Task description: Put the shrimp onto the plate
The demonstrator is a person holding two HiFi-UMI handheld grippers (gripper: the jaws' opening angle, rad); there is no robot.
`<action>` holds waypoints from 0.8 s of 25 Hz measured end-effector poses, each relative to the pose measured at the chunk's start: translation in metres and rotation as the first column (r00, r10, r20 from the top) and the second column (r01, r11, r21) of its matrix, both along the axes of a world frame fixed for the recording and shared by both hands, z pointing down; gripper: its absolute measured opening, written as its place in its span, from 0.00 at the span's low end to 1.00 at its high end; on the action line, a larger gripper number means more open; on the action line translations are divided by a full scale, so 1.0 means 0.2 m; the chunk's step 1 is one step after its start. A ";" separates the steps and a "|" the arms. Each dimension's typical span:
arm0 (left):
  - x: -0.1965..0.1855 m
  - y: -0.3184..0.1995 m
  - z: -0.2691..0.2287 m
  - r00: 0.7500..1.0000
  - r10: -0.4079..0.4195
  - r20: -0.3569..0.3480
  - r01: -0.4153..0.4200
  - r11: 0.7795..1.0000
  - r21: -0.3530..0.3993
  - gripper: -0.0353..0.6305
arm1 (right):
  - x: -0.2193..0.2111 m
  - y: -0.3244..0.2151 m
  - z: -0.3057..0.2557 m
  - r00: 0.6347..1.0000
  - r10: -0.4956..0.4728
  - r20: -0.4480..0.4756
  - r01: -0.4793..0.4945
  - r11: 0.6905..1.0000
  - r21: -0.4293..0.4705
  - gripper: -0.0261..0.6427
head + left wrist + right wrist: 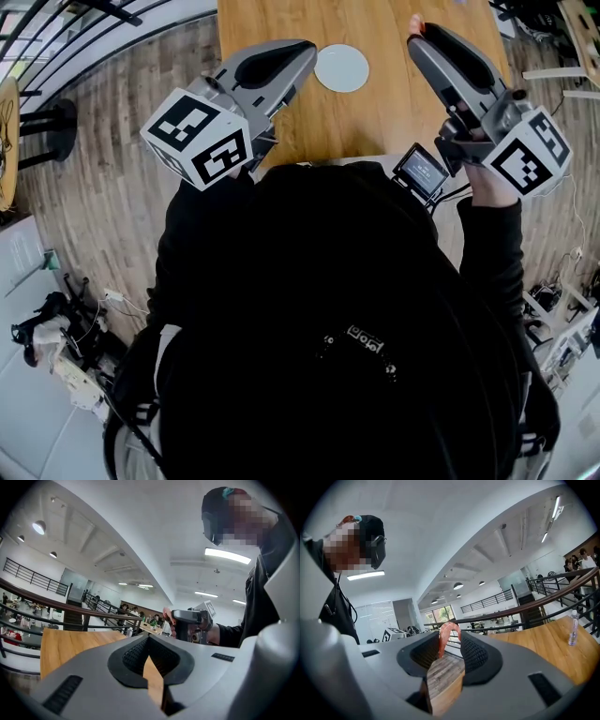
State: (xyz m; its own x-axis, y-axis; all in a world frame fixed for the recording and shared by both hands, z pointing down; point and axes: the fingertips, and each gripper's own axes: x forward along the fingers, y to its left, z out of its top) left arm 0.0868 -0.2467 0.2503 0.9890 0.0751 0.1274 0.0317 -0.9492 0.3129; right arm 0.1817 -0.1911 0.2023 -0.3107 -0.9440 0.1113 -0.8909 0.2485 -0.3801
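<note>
**Q:** Which stage of the task is shown?

**A:** Transport. The right gripper (449, 633) has its fingers partly apart and pressed on the shrimp (446, 628). The shrimp arches up between the fingertips and pokes just past them.

**Q:** And the other tool?

**A:** The left gripper (149, 641) has its fingers closed tip to tip, with nothing between them. Only the wooden table (394, 112) shows through the slot behind the tips.

**Q:** Where is the target relative to the fingers?

**A:** The plate (341, 67) lies on the table between the two pairs of fingertips. It is just beside the left pair and well to the left of the right pair. Its face is bare, with no shrimp on it.

**Q:** What is done, and what is left?

**A:** The pick-up is judged complete, since the shrimp sits in the right fingers and appears clear of the tabletop. How high it is held cannot be read. The delivery is not yet done. The right fingertips would have to cross leftward until they are over the plate and come down close to it, and the fingers would then part so that the shrimp rests on the plate
</note>
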 end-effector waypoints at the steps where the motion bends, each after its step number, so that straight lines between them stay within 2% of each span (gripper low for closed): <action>1: 0.01 0.00 0.00 1.000 -0.003 0.000 0.003 1.000 -0.002 0.06 | 0.00 0.00 0.00 1.000 -0.005 0.001 0.005 1.000 -0.003 0.27; 8: 0.02 -0.02 0.03 0.999 -0.030 -0.016 0.029 0.998 -0.049 0.06 | 0.04 -0.10 0.02 0.998 -0.061 -0.006 0.060 0.997 -0.052 0.27; 12: -0.01 -0.04 0.06 0.997 -0.082 -0.004 0.082 0.994 -0.077 0.06 | 0.02 -0.14 0.03 0.995 -0.097 -0.002 0.097 0.993 -0.068 0.27; 20: -0.03 -0.15 0.08 0.989 -0.146 0.028 0.147 0.986 -0.077 0.06 | 0.09 -0.32 0.09 0.987 -0.163 0.006 0.163 0.983 -0.090 0.27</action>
